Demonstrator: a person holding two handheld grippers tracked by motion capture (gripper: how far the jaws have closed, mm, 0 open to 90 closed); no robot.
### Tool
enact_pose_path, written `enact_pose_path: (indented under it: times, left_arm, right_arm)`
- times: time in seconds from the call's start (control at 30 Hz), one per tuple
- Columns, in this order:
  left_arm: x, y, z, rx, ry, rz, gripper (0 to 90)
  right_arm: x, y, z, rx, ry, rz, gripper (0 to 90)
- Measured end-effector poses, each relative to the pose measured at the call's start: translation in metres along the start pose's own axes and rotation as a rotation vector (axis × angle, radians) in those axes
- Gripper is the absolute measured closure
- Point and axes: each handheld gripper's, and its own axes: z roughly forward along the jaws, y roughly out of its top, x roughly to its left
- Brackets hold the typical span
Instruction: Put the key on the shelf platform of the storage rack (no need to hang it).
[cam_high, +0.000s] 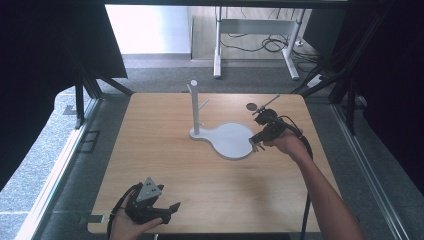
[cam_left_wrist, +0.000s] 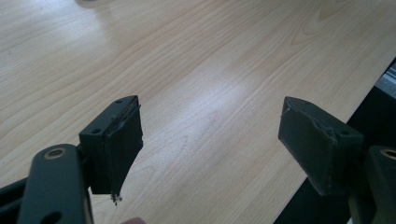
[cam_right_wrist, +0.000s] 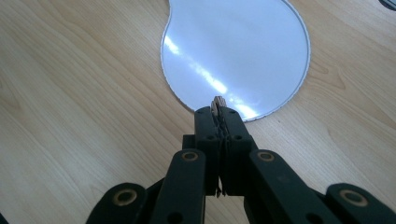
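Note:
A white stand (cam_high: 195, 107) with an upright post and side pegs rises from a flat white base (cam_high: 232, 141) at the middle of the wooden table (cam_high: 165, 165). My right gripper (cam_high: 255, 144) rests at the base's right edge, jaws pressed together. In the right gripper view its tips (cam_right_wrist: 218, 110) hover just over the rim of the white base (cam_right_wrist: 233, 51); a small frayed bit sticks out between them, and I cannot tell what it is. My left gripper (cam_high: 168, 210) sits near the table's front left edge. It stands open (cam_left_wrist: 210, 109) over bare wood with nothing between its pads.
A small dark disc (cam_high: 251, 106) lies on the table behind the right gripper, beside a thin rod (cam_high: 270, 102). The table edge (cam_left_wrist: 327, 112) runs close to my left gripper's right jaw. Desk legs and cables (cam_high: 272, 45) stand on the floor beyond the table.

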Motion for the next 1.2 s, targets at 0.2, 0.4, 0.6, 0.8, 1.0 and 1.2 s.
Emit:
enact_pose_path:
  times: [0.2,0.4,0.6,0.8,1.0,1.2]
  left_arm:
    - [0.002,-0.001,-0.001,-0.002,0.000,-0.003,22.2]
    - [0.003,-0.001,-0.002,-0.007,0.000,-0.008,22.1]
    - [0.005,-0.002,-0.003,-0.013,0.002,-0.014,22.1]
    - [0.004,-0.002,-0.004,-0.014,0.000,-0.010,22.1]
    - [0.004,-0.002,-0.004,-0.013,0.000,-0.010,22.1]
    - [0.005,-0.002,-0.005,-0.016,0.000,-0.011,22.1]
  right_arm:
    - [-0.003,0.010,0.007,0.008,0.004,0.003,88.2]
    - [-0.004,0.017,0.019,0.025,0.015,0.011,88.2]
    - [-0.008,0.025,0.027,0.032,0.012,0.017,88.2]
    - [-0.009,0.033,0.034,0.041,0.014,0.020,88.2]
    - [-0.009,0.038,0.040,0.052,0.015,0.020,88.2]
    - [-0.011,0.044,0.051,0.064,0.022,0.013,88.2]
